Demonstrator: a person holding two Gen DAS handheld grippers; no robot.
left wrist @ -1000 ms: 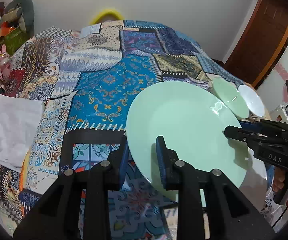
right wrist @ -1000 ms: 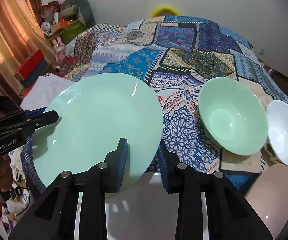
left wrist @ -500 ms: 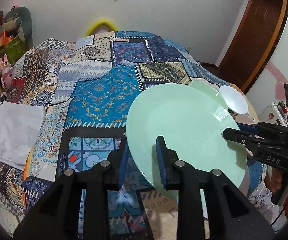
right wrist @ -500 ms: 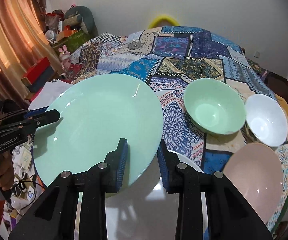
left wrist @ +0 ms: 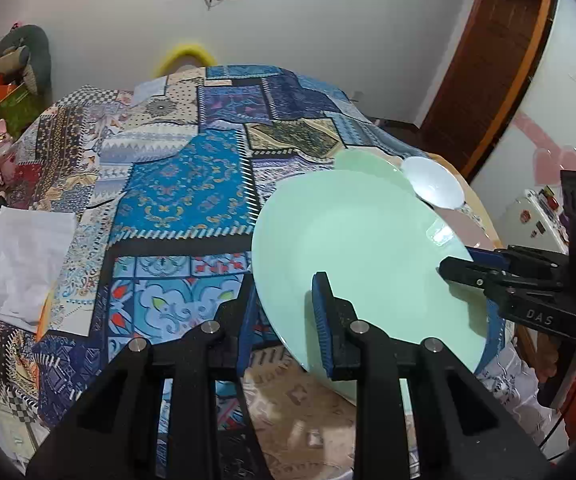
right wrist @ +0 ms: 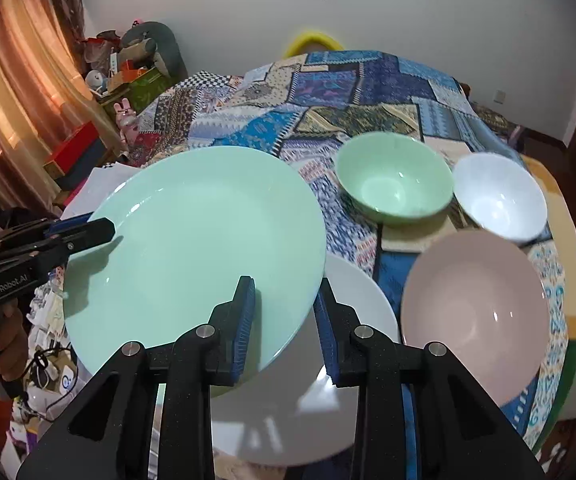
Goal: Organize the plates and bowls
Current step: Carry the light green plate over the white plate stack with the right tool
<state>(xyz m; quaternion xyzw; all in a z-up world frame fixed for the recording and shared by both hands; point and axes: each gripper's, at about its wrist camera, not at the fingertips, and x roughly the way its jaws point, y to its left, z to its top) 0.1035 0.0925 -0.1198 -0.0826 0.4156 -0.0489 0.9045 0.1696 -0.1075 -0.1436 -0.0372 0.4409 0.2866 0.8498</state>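
A large mint-green plate (left wrist: 364, 248) (right wrist: 199, 240) is held in the air above the table by both grippers. My left gripper (left wrist: 283, 320) is shut on its left rim; it shows from the side in the right wrist view (right wrist: 83, 232). My right gripper (right wrist: 283, 320) is shut on its near right rim; it shows in the left wrist view (left wrist: 464, 268). Below lie a white plate (right wrist: 352, 320), a pink bowl (right wrist: 476, 316), a green bowl (right wrist: 396, 184) (left wrist: 368, 160) and a white bowl (right wrist: 500, 196) (left wrist: 432, 184).
A patchwork cloth (left wrist: 191, 196) covers the round table. White paper (left wrist: 15, 256) lies at its left edge. Clutter and boxes (right wrist: 127, 76) stand beside the curtain at left. A wooden door (left wrist: 488, 60) is at right.
Both grippers have lifted the green plate higher and pulled back. The white plate and pink bowl underneath have come into the right wrist view.
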